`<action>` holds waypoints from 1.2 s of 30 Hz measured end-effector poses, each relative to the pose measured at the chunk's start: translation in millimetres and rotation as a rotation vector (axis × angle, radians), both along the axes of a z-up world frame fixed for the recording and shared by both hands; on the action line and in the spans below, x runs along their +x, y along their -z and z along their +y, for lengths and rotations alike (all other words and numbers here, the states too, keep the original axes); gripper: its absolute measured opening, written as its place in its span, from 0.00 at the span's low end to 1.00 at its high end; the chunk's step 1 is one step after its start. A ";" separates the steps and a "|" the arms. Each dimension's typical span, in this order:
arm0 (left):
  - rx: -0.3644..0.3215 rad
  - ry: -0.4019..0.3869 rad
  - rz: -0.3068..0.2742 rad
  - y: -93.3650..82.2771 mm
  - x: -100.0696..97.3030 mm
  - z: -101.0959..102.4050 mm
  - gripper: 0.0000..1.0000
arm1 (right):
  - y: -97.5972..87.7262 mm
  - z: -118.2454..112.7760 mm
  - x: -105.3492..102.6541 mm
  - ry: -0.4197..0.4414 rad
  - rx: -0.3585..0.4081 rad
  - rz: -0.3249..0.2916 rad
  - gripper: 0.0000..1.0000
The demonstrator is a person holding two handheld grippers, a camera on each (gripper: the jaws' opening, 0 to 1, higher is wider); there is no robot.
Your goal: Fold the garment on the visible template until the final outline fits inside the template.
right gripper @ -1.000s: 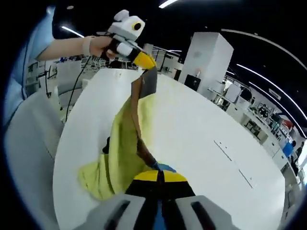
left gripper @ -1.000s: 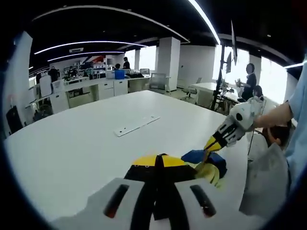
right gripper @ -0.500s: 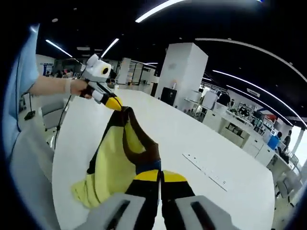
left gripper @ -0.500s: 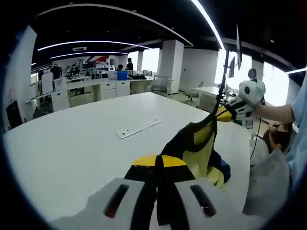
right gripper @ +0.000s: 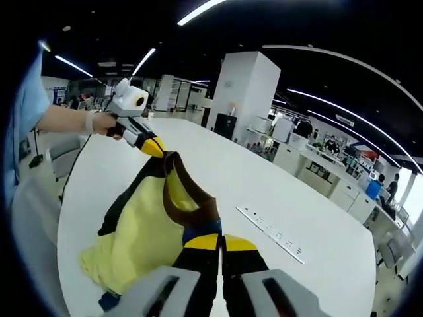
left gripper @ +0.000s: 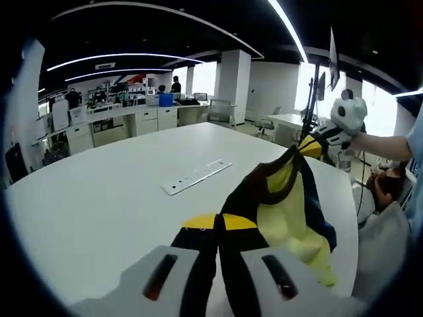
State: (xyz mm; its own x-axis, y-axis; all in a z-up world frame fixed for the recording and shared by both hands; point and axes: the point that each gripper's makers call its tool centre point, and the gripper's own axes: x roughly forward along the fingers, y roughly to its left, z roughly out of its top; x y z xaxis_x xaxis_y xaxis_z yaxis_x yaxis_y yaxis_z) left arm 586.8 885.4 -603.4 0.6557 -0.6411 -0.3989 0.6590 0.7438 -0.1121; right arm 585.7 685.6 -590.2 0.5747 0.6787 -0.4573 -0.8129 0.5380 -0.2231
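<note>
Two gripper cameras, facing each other over the table (left gripper: 99,198).
Both look close along the shared garment (left gripper: 291,211), each catching the opposite gripper.

garment (left gripper: 291,211) lifted off table (left gripper: 99,198) | spread wider between tools (both clamped) | hangs open

The garment (right gripper: 142,228) hanging between the two claws is soft matt cloth, yellow with dark trim, and it falls in loose folds. Below it the table (left gripper: 99,198) is smooth white with a faint sheen. The left gripper (left gripper: 216,228) has smooth plastic jaws.
</note>
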 end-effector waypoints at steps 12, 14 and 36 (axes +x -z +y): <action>0.014 -0.069 0.076 60.6 58.4 9.8 0.00 | 64.9 12.5 64.9 0.034 -0.059 0.125 0.00; 0.023 -0.061 0.073 69.2 65.7 8.6 0.00 | 78.6 12.4 74.0 0.049 -0.072 0.162 0.00; 0.109 -0.115 0.139 148.0 103.4 18.5 0.00 | 165.4 18.7 135.8 0.161 -0.130 0.270 0.00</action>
State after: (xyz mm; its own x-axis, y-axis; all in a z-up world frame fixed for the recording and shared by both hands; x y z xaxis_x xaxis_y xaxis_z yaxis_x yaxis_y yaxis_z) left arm 690.2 903.9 -751.3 0.6558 -0.5130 -0.5538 0.5527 0.8260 -0.1107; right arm 721.5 704.3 -755.6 0.5162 0.5152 -0.6842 -0.7589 0.6455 -0.0865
